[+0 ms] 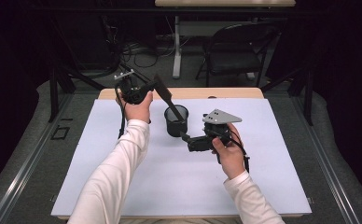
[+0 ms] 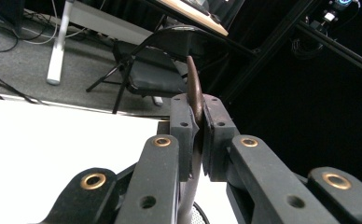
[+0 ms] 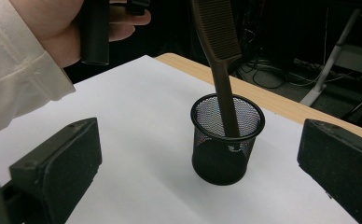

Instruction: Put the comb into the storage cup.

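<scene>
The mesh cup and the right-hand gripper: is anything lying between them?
No. In the right gripper view, bare white table lies between the open right gripper and the mesh cup.

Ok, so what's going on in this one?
A person at a white-topped table holds a hand-held gripper in each hand. The left hand-held gripper is clamped on the toothed end of a brown plastic comb, whose handle reaches down into a black wire-mesh cup standing on the table. The right hand-held gripper sits beside the cup with its jaws open, holding nothing.
</scene>
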A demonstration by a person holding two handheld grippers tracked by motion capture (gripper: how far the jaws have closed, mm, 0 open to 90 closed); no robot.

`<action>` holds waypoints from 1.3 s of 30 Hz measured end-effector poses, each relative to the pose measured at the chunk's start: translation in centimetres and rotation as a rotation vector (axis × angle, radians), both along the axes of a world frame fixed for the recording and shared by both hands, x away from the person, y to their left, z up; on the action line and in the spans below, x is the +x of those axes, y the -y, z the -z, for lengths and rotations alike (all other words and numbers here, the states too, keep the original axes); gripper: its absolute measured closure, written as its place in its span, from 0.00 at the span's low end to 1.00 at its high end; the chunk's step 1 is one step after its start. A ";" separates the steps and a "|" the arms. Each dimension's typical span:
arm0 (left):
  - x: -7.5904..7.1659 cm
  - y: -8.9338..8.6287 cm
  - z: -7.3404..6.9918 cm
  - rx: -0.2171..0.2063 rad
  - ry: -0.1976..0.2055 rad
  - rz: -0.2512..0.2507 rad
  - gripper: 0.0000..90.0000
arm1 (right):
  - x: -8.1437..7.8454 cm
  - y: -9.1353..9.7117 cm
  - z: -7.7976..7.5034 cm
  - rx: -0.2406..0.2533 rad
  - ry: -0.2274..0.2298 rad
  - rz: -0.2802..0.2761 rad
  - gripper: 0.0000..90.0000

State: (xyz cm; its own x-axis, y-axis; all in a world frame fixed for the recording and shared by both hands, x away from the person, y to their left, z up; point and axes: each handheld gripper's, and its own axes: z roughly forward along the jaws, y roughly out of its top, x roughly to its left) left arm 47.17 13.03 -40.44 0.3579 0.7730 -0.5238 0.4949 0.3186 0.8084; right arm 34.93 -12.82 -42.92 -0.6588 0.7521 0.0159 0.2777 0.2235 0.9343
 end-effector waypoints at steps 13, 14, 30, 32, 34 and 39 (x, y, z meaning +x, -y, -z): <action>0.3 0.3 1.0 0.010 -0.018 0.000 0.94 | 0.0 0.0 0.1 -0.002 -0.003 -0.001 0.00; 0.3 0.3 1.1 0.012 -0.021 0.001 0.94 | 0.0 0.0 0.1 -0.002 -0.003 -0.002 0.00; 0.4 0.8 2.0 0.013 -0.038 0.008 0.94 | 0.1 0.0 0.1 0.000 -0.006 -0.003 0.00; 0.4 0.8 2.2 0.007 -0.044 0.006 0.94 | 0.1 0.0 0.1 0.001 -0.006 -0.003 0.00; 0.5 0.7 2.4 0.006 -0.043 0.003 0.94 | 0.1 0.0 0.1 0.000 -0.007 -0.003 0.00; 0.6 0.7 2.8 0.004 -0.050 0.001 0.94 | 0.1 0.0 0.2 -0.002 -0.008 -0.003 0.00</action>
